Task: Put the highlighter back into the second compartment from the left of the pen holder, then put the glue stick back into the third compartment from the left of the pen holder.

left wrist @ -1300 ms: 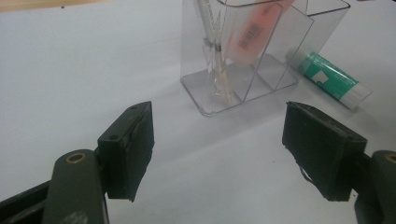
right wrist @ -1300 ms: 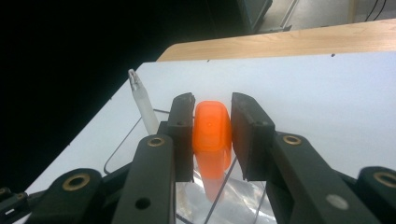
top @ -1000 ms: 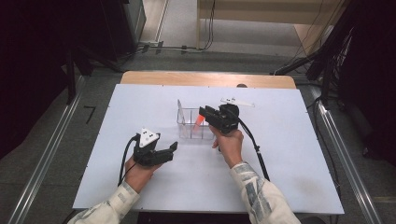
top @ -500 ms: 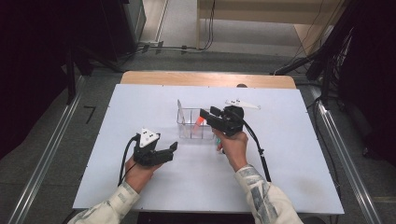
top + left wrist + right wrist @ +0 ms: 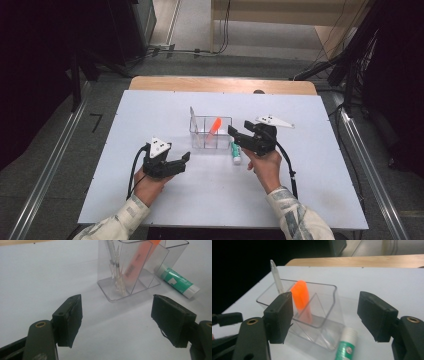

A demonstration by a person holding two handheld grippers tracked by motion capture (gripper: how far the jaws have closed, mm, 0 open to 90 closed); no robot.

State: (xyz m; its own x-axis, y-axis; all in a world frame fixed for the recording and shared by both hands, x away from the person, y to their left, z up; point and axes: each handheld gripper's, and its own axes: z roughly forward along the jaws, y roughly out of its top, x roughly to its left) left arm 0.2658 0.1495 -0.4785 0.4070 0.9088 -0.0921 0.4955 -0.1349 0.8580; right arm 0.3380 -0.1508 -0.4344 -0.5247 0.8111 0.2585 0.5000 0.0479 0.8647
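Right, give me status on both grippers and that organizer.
Left gripper open, empty, short of the clear organizer. Right gripper open, empty, above the glue stick lying beside it. Orange highlighter and clear pen inside. Nothing in the way.

Left tool (image 5: pixel 175 162) low, jaws spread, right tool (image 5: pixel 239 137) raised, jaws spread

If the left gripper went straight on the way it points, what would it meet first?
Probably the clear plastic divided organizer, which sits ahead of the open left gripper, slightly right of centre; bare white table lies between. Depth is uncertain.
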